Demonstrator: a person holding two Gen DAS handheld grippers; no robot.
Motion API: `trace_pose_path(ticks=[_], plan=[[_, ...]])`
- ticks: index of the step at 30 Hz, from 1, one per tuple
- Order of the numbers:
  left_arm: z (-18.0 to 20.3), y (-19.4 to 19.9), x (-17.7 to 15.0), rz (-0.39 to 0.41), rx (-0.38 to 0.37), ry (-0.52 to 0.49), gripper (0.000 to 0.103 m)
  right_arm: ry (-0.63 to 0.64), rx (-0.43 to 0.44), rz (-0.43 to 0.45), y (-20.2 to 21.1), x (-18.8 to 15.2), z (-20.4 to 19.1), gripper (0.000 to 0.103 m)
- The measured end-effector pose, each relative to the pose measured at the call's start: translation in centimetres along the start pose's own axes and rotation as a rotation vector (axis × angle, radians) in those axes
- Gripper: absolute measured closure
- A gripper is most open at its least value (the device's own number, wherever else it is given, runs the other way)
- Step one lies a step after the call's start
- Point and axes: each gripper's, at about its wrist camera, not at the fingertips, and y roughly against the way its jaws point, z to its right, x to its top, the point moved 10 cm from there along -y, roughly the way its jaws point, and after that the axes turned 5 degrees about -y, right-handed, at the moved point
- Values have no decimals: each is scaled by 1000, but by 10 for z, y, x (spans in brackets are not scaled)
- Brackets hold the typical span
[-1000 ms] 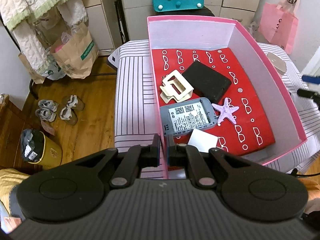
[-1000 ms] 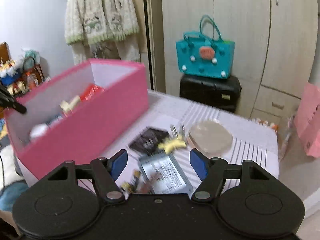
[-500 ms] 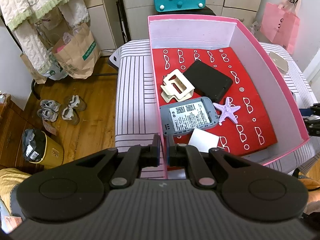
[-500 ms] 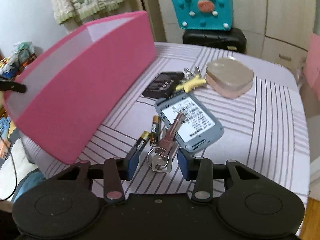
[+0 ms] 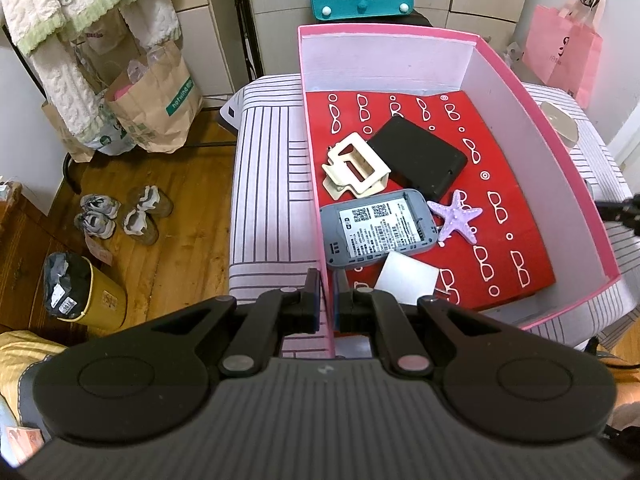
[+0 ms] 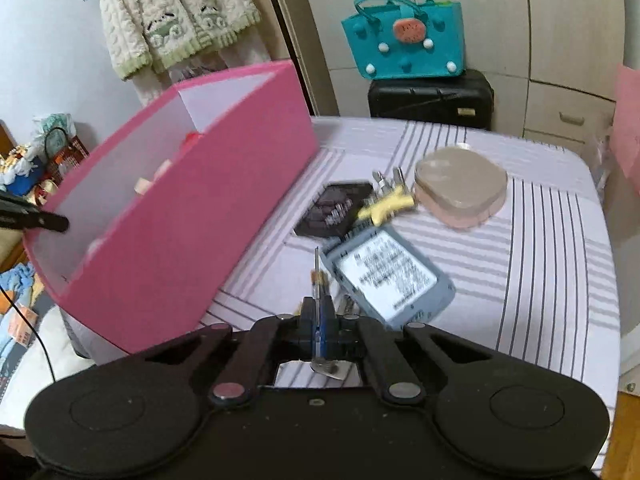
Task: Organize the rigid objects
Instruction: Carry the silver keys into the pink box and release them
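Now the right gripper [image 6: 320, 330] has its jaws closed on the keys [image 6: 319, 280], blade pointing forward, above the counter [image 6: 540, 240]. Their target, the pink box [image 5: 500, 128], lies to its left, where the left gripper [image 5: 328, 304] pinches the near wall.

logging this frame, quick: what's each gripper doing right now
Left gripper: shut on the pink box wall.
Right gripper: shut on the keys.
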Motion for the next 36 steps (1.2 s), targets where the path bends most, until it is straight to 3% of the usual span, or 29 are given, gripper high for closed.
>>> trace_pose_path(ticks=[11,20,25,36], plan=[[-1,-2,0,1,-9,-14,98,127,27,98,46,62,-51,100],[1,-4,1,-4,-5,-36,98,244,138,170,62,127,-118,100],[2,-5,0,-8,-8,-44,98,281,181,112,28,141,-148,100],[2,-5,1,-14,-23,-36,97,298,49,-31,-78,130,-133,100]])
